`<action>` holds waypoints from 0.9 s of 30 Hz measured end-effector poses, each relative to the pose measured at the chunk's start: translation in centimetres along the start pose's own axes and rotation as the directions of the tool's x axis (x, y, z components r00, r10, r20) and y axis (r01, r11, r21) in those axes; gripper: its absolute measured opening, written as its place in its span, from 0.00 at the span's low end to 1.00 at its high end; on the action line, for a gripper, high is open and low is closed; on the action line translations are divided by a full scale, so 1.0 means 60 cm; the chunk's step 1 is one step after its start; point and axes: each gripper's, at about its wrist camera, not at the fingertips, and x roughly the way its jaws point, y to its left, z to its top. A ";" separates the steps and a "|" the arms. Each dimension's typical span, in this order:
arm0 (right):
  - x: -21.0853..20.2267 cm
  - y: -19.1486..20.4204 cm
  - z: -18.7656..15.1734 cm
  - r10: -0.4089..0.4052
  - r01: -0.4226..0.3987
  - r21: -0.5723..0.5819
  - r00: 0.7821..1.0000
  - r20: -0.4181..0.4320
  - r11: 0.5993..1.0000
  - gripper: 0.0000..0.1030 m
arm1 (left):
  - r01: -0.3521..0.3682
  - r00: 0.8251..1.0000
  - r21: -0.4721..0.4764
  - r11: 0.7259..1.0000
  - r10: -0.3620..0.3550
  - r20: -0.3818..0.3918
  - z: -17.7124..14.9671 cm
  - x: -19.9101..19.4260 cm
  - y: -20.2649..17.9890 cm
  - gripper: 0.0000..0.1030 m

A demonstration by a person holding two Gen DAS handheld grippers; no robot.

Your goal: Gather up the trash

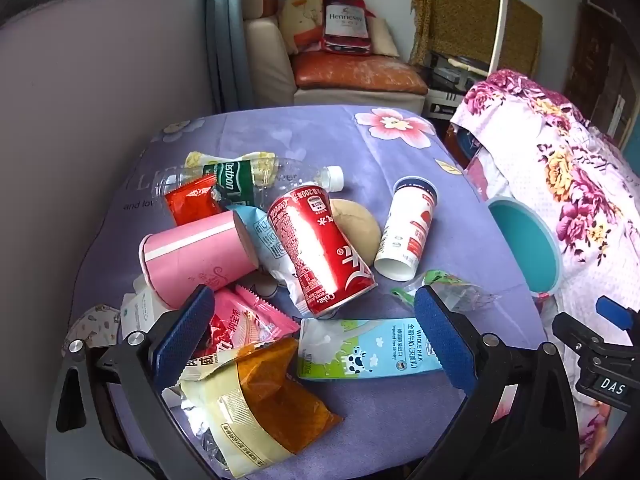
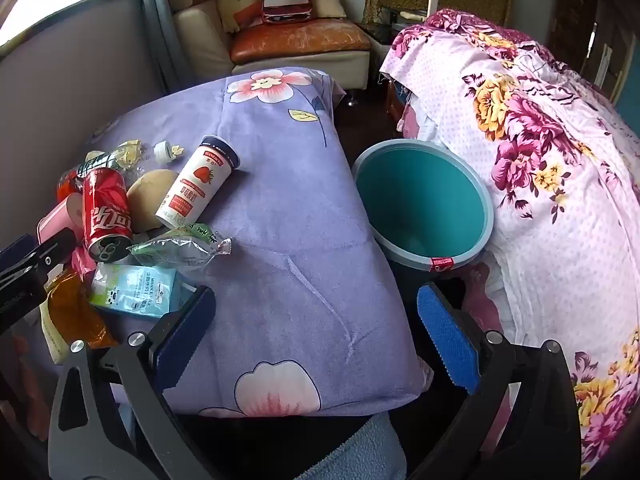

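A pile of trash lies on the purple flowered table: a red Coke can, a pink paper cup, a white strawberry drink cup, a blue milk carton, a plastic bottle, and several wrappers. My left gripper is open and empty, just above the near wrappers and carton. My right gripper is open and empty over the table's near right edge. A teal bin stands to the right of the table; nothing shows inside it.
A bed with pink flowered cover lies right of the bin. A sofa seat with cushions stands beyond the table. A grey wall runs along the left. A round bun lies behind the can.
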 end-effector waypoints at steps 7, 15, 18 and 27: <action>0.000 -0.012 -0.004 -0.008 0.008 0.015 1.000 -0.015 1.000 0.94 | 0.002 1.000 0.001 1.000 -0.002 0.014 -0.003 -0.008 -0.003 0.96; -0.002 -0.014 -0.004 -0.017 0.017 0.015 1.000 -0.010 1.000 0.94 | 0.005 1.000 -0.018 1.000 -0.005 0.015 -0.005 -0.005 0.014 0.96; 0.001 -0.014 -0.004 -0.019 0.019 0.017 1.000 -0.012 1.000 0.94 | 0.008 1.000 -0.017 1.000 -0.008 0.013 -0.004 -0.005 0.014 0.96; -0.002 -0.018 -0.004 -0.020 0.021 0.023 1.000 -0.013 1.000 0.94 | 0.002 1.000 -0.005 1.000 -0.002 0.013 -0.007 -0.007 0.010 0.96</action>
